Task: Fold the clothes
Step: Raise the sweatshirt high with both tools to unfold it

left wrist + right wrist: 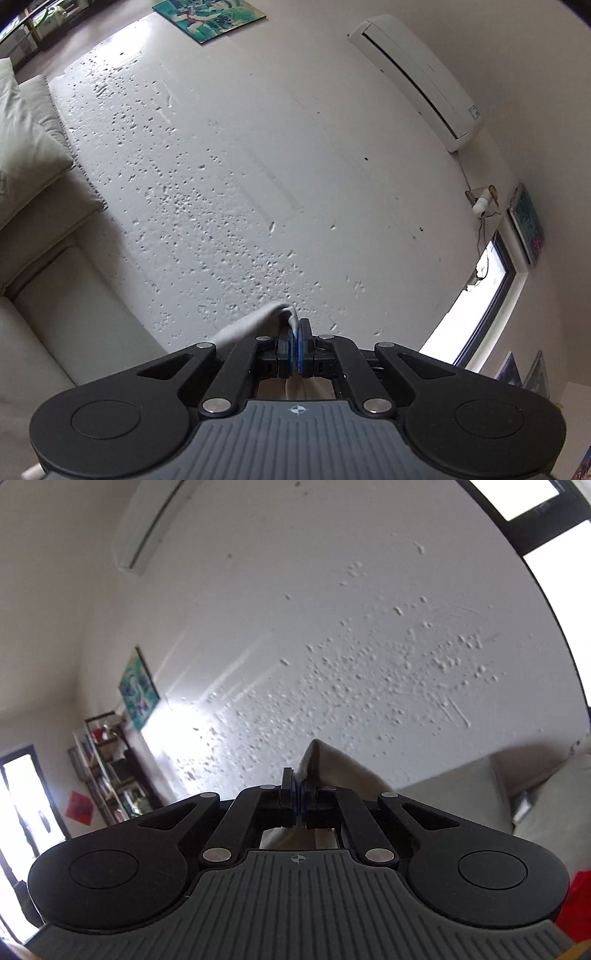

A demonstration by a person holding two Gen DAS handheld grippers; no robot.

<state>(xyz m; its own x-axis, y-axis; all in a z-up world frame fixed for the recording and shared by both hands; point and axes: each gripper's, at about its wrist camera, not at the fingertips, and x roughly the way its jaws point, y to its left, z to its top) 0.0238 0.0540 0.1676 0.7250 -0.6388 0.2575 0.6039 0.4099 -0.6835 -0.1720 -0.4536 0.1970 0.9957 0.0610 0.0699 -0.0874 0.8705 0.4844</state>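
pale sofa, cushions resting on its seat

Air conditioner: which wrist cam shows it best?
Left wrist. The air conditioner sits whole and sharp on the wall at upper right, its vent slot visible. The right wrist view catches only part of it, blurred and cut by the top edge.

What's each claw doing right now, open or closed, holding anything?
Left claw: closed on a fold of light grey cloth.
Right claw: closed on a fold of pale cloth.

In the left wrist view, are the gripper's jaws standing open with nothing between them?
No, the left gripper is shut on a fold of pale grey cloth.
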